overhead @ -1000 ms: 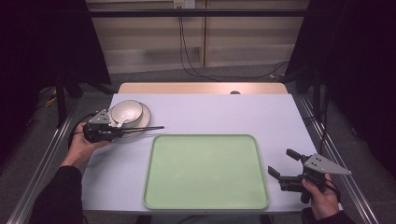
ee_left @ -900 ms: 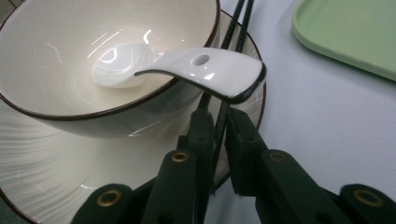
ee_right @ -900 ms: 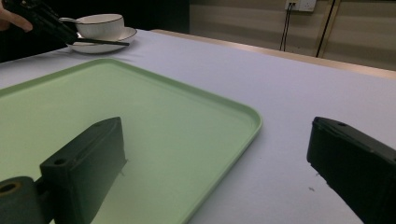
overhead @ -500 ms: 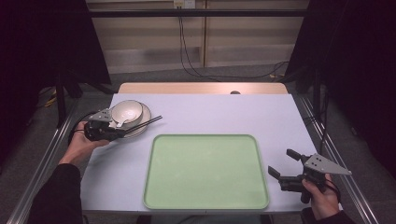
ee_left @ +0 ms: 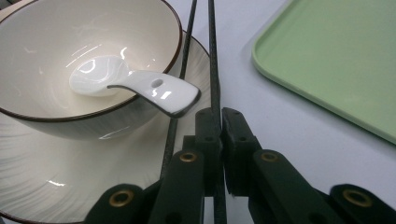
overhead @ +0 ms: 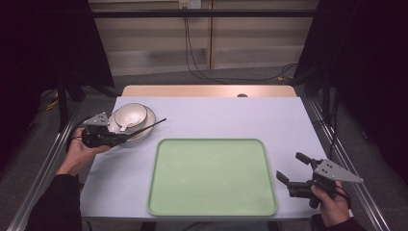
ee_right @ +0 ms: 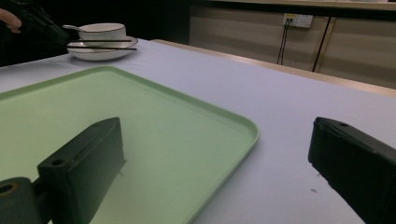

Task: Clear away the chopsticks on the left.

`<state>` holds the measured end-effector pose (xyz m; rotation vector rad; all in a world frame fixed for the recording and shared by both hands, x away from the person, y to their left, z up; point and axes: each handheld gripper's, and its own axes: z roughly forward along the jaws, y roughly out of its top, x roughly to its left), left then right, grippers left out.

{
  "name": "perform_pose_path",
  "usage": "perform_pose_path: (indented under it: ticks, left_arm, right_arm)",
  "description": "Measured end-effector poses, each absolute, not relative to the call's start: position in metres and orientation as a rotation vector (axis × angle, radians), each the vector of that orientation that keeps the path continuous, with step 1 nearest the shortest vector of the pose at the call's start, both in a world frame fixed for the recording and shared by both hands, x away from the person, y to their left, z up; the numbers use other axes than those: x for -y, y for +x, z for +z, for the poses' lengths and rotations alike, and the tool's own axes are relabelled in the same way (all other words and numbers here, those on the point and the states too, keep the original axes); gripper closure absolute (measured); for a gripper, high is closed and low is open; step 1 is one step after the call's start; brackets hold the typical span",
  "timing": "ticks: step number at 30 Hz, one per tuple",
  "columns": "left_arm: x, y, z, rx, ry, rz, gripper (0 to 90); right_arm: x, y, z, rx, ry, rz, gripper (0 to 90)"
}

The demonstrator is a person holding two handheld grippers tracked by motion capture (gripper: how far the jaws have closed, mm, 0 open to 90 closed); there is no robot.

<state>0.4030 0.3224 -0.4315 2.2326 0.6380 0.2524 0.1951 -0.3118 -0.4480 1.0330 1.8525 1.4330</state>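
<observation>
The person wore dark long sleeves (overhead: 57, 202) that reached the wrists. Each hand carried a matte black plastic two-jaw gripper: the left gripper (overhead: 122, 138) and the right gripper (overhead: 293, 168). Both had a grey three-cornered plate (overhead: 337, 171) with small dark holes on top. Brass-coloured bushings (ee_left: 188, 157) dotted the black jaw links.

In the left gripper view, the chopsticks (ee_left: 212, 70) and the plate (ee_left: 70, 182) run past the edges.

- Room dim; counter (overhead: 216, 120) evenly lit from overhead, surroundings near black.
- Glare: white highlights inside bowl (ee_left: 88, 60) and on spoon (ee_left: 135, 86).
- Near fingers soft, out of focus.
</observation>
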Motion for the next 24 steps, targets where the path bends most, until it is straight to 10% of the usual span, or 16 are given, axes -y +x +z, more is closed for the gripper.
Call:
perform_pose_path:
  ticks: [24]
  left_arm:
    - [-0.322, 0.338, -0.401, -0.766, 2.087, 0.275, 86.0]
  right_arm:
    - [0.311, 0.195, -0.449, -1.850, 1.016, 1.432, 3.6]
